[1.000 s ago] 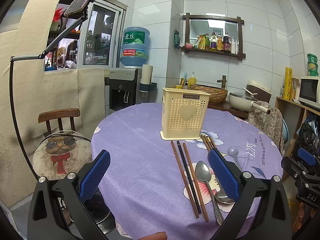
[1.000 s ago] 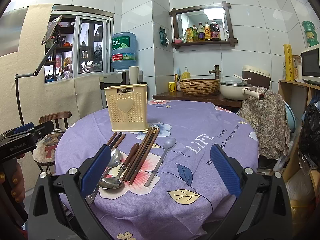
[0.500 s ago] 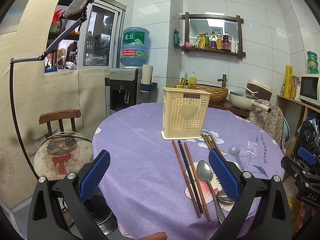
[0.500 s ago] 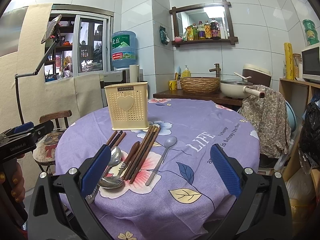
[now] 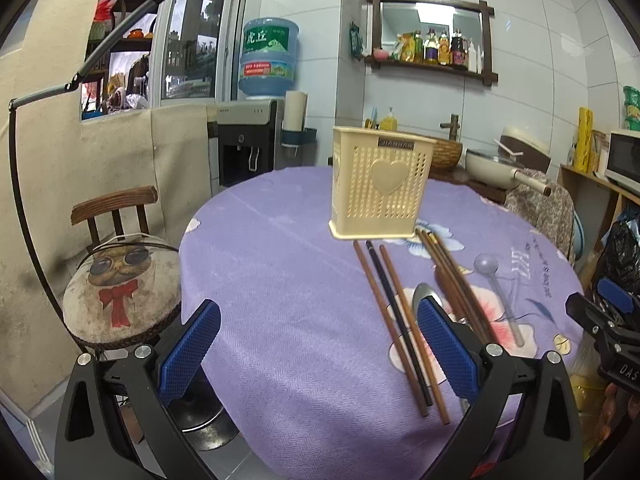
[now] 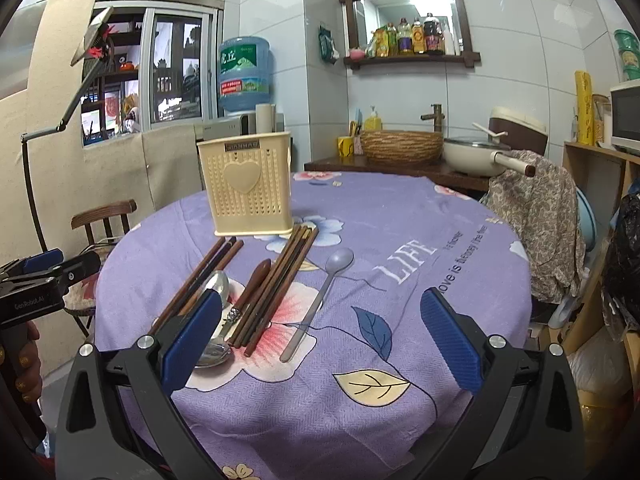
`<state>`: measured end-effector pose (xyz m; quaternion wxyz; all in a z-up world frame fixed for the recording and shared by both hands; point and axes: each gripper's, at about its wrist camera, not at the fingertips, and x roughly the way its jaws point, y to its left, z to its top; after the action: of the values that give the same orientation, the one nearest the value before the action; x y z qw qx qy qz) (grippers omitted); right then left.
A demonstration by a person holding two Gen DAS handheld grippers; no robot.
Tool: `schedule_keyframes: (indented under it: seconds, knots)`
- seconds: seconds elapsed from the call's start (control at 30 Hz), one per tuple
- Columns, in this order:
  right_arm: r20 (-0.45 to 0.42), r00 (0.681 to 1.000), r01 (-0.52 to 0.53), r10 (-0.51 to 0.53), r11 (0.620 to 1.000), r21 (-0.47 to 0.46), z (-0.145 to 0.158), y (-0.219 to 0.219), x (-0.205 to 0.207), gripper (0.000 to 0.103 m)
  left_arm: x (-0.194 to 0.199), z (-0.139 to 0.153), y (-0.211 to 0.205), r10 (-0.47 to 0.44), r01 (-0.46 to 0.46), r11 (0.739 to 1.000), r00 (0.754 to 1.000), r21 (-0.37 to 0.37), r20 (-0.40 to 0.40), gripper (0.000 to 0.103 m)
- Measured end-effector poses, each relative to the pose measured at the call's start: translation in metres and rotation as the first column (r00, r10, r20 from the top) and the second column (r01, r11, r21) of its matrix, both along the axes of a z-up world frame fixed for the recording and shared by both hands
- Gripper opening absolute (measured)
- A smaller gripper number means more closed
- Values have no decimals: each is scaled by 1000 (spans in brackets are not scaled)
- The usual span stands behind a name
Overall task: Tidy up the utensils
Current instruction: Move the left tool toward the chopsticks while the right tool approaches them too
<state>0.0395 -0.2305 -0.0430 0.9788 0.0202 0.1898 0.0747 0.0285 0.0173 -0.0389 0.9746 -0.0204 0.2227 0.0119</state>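
both grippers' jaws spread, empty — chopsticks (image 6: 208, 280), spoons (image 6: 320, 300) before cream holder (image 6: 250, 188) on purple cloth (image 6: 400, 272)

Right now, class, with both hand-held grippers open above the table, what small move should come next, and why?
Probably lower the right hand-held gripper onto the grey spoon: it lies apart from the chopsticks, and the cream holder stands empty-looking behind.

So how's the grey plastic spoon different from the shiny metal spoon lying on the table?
The grey plastic spoon is matte and pale, while the metal spoon is shiny and reflective. The plastic spoon lies alone on the tablecloth, to the right of the chopsticks; the metal spoon sits among them, partly hidden behind the right gripper. Both lie flat, bowls pointing toward the cream utensil holder.
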Motion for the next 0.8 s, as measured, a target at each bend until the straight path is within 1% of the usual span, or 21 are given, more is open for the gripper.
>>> schedule_keyframes:
  seconds: [0.1,0.23,0.33,0.4,0.53,0.63,0.67,0.73,0.8]
  knots:
    - [-37,999,-17,17,1000,-5,-5,2,14,98,9,-5,5,17,-17,1000,999,-7,-32,97]
    - [-90,995,-43,42,999,-13,-9,7,36,98,21,-6,10,48,-48,999,998,1,-46,97]
    - [-152,986,-63,66,998,26,-10,6,57,98,33,-2,12,50,-49,999,997,10,-62,97]
    - [-193,978,-71,79,996,47,-11,6,72,98,44,0,11,33,-32,999,996,12,-79,97]
    - [-247,966,-63,75,996,57,-9,5,95,98,70,-4,9,4,0,1000,989,29,-146,97]
    - [-270,961,-46,54,998,35,-5,4,115,98,93,-7,6,-11,22,998,976,51,-215,97]
    - [-277,960,-39,45,999,28,-4,4,121,98,99,-7,5,-12,26,998,973,55,-232,94]
    - [-298,954,-25,32,999,26,-1,4,137,95,112,-7,6,-30,41,998,965,40,-260,90]
    - [-322,946,-31,39,999,28,0,6,152,85,124,-6,7,-39,47,999,957,20,-286,87]
